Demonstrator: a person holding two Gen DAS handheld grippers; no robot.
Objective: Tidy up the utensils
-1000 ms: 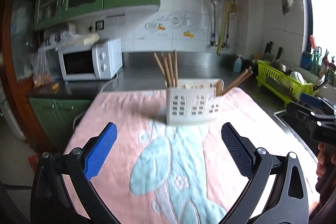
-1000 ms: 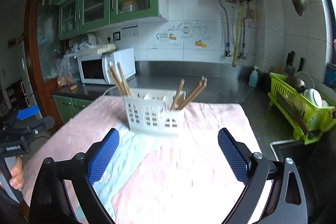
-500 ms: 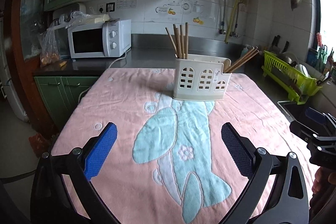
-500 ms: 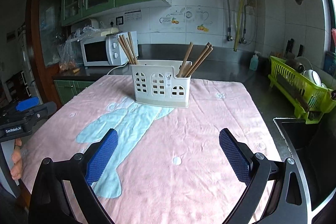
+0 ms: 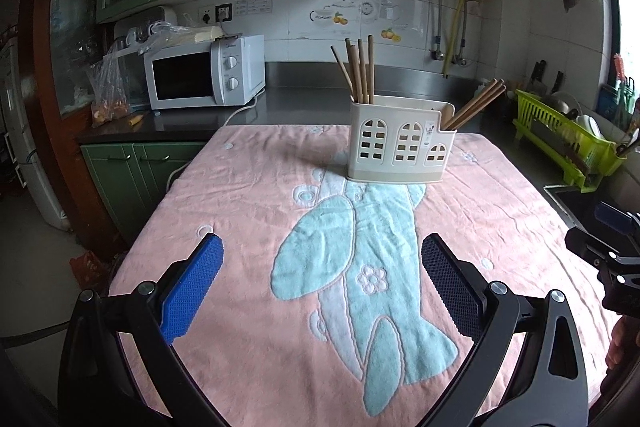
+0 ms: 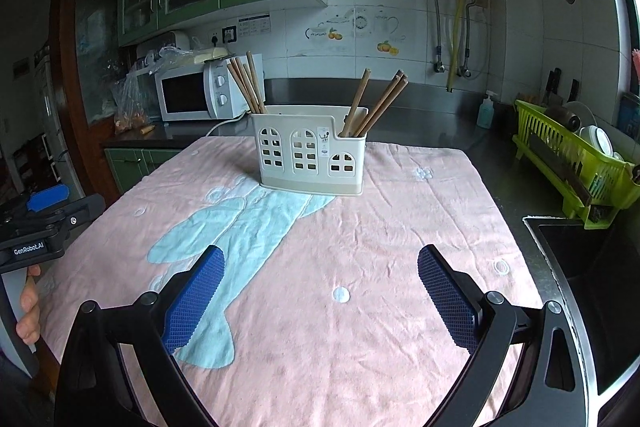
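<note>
A white utensil holder [image 5: 400, 147] with window cut-outs stands upright at the far side of the pink towel [image 5: 248, 211]. Several wooden chopsticks [image 5: 360, 71] stand in its left compartment and more [image 5: 474, 105] lean out of its right one. The holder also shows in the right wrist view [image 6: 310, 157] with both bunches of chopsticks [image 6: 246, 83]. My left gripper [image 5: 320, 283] is open and empty, well in front of the holder. My right gripper [image 6: 318, 287] is open and empty, also near the towel's front.
A white microwave [image 5: 204, 71] stands on the dark counter at the back left. A green dish rack [image 6: 576, 163] with dishes stands at the right, next to a sink [image 6: 576, 247]. The table edge drops off at the left beside green cabinets [image 5: 132, 171].
Both grippers have drawn back and up from the holder, which now looks smaller and farther away. Both stay open and empty.
</note>
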